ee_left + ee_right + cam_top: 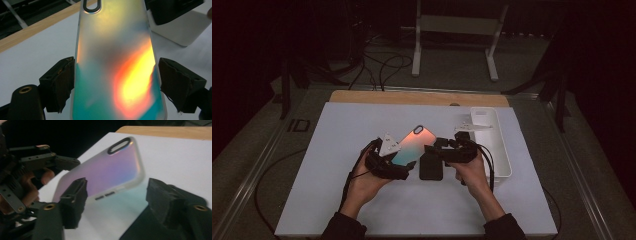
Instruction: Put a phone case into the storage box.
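The worktop [362, 200] was the biggest thing going, a wide white sheet with a wooden strip along its far edge. Off to the right side sat a long white tray [499, 150], with a small white piece lying at its far end.

Near the middle of the worktop a dark phone [431, 167] lay flat, pretty much between the two hands.

Then the star of the show, the iridescent phone case [412, 145]: frosted, shimmering from teal to orange-pink, with the oval camera cutout at its far end. It was up off the worktop, tilted, lower end toward the person's left and camera end pointing up and away, hanging just above and beside the dark phone.

The left hand-held gripper [398, 161] had it. In the left gripper view the case [115, 70] ran straight up between the jaws, and both black pads were right against its long edges, so that one was clamped across the case's width.

The right hand-held gripper [432, 147] came in from the right with its jaws at a middling gap. In the right gripper view the case's lower corner [107, 177] sat between and beyond the two pads, the left pad overlapping the button edge, but I honestly couldn't see either pad pressing on it. Looked like bare gap on the right side.
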The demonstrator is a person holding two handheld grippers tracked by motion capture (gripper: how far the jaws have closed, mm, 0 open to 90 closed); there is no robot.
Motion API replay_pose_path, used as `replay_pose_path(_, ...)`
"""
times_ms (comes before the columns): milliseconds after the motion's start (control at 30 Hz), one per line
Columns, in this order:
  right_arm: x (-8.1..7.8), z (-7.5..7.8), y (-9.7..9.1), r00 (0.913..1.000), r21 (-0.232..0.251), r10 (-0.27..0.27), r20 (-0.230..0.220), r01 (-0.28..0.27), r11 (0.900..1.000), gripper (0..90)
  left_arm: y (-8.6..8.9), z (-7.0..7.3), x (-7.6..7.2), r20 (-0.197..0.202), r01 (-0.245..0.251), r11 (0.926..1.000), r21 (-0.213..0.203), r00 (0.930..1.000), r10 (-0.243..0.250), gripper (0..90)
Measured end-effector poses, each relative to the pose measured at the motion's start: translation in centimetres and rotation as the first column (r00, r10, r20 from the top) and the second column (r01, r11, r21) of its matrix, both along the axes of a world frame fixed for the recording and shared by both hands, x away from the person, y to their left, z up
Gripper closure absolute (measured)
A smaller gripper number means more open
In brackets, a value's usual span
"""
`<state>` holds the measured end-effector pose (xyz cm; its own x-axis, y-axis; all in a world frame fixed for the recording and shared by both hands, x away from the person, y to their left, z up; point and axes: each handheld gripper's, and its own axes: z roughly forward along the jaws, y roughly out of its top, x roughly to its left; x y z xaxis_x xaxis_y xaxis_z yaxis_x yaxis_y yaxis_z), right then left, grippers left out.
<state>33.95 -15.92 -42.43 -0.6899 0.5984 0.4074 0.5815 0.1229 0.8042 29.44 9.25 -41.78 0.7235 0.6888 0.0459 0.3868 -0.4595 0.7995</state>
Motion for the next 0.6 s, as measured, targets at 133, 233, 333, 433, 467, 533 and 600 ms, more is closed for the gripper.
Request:
replay_pose_path(133, 0.0, 0.0, 0.5, 0.9994, 0.017, 0.025, -0.022, -0.025, 0.9995, 42.2, -0.2, 0.2, -0.1, 0.006, 0.005, 1.0, -0.002, 1.0, -0.005, 17.1)
replay_pose_path(233, 0.1, 0.0, 0.6, 0.999, 0.037, 0.02, -0.04, -0.019, 0.9991, 44.6, -0.3, 0.1, -0.1, 0.008, 0.006, 1.0, -0.004, 1.0, -0.006, 17.1)
replay_pose_path(333, 0.1, 0.1, 0.9, 0.9986, 0.06, 0.015, -0.05, -0.012, 0.9981, 48.9, -0.6, 0.0, -0.2, 0.004, 0.008, 1.0, -0.004, 1.0, -0.008, 17.1)
replay_pose_path(433, 0.0, 0.2, 1.3, 0.9983, 0.08, 0.03, -0.049, -0.026, 0.9965, 57.5, -0.9, -0.1, -0.4, -0.001, 0.028, 0.9996, -0.01, 0.9996, -0.028, 17.1)
replay_pose_path(467, 0.0, 0.2, 1.4, 0.9984, 0.081, 0.031, -0.046, -0.027, 0.9963, 59.8, -1.1, -0.2, -0.4, 0.002, 0.027, 0.9996, -0.001, 0.9996, -0.027, 17.1)
replay_pose_path(533, -0.1, 0.2, 1.7, 0.9979, 0.102, 0.042, -0.049, -0.037, 0.9941, 69.3, -1.3, -0.3, -0.4, -0.01, 0.034, 0.9994, -0.002, 0.9994, -0.034, 17.1)
replay_pose_path(600, -0.3, 0.3, 1.8, 0.9976, 0.132, 0.058, -0.039, -0.052, 0.9899, 77.5, -1.5, -0.5, -0.4, -0.011, 0.034, 0.9994, 0.001, 0.9994, -0.034, 17.1)
